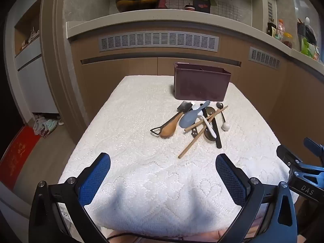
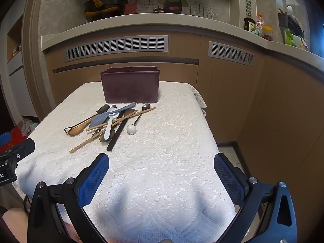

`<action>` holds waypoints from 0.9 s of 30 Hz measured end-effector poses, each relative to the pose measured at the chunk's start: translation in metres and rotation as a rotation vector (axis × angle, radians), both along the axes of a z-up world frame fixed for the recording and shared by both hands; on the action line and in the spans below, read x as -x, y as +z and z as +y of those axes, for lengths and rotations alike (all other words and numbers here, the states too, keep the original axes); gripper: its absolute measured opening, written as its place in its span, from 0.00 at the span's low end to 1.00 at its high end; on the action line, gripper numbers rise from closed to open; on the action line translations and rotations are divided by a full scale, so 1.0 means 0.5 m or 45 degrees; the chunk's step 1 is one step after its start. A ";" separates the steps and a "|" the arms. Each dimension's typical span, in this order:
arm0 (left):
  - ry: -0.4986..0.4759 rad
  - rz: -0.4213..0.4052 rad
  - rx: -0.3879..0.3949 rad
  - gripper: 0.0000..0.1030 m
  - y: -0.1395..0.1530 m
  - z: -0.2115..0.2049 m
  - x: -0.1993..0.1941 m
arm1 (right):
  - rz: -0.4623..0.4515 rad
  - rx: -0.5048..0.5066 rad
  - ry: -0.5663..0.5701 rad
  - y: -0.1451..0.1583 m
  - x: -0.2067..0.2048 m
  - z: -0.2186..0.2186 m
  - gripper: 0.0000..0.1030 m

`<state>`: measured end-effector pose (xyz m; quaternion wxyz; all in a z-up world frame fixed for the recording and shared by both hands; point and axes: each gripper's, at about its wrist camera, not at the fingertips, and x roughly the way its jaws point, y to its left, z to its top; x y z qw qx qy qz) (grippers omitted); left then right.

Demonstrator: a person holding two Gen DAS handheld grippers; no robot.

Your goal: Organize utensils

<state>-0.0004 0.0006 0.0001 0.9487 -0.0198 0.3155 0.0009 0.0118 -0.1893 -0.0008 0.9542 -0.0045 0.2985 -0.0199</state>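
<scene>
A pile of utensils [image 1: 194, 123] lies on the white lace tablecloth [image 1: 131, 121]: a wooden spoon [image 1: 170, 128], a grey-blue rice paddle [image 1: 190, 117], wooden chopsticks [image 1: 194, 139], a white spoon, dark spoons and a black handle. Behind the pile stands a dark maroon divided holder [image 1: 201, 83]. The pile [image 2: 109, 123] and the holder [image 2: 130, 87] also show in the right wrist view. My left gripper [image 1: 163, 162] is open and empty near the table's front edge. My right gripper [image 2: 161, 162] is open and empty, to the right of the pile.
Brown kitchen cabinets with vent grilles [image 1: 158, 40] stand right behind the table. A counter [image 2: 141, 20] above holds a black pot [image 2: 103, 8], bottles and jars. The right gripper's body [image 1: 303, 168] shows at the left view's right edge.
</scene>
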 end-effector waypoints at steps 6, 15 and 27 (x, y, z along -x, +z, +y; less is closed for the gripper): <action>-0.004 0.008 0.004 1.00 0.003 0.011 0.003 | 0.001 0.002 0.000 0.000 0.002 0.001 1.00; -0.003 0.024 -0.010 1.00 -0.003 0.006 -0.003 | 0.011 0.000 0.002 0.002 -0.003 -0.010 1.00; -0.002 0.024 -0.017 1.00 -0.010 -0.005 -0.003 | 0.013 -0.005 0.003 -0.001 0.002 -0.001 1.00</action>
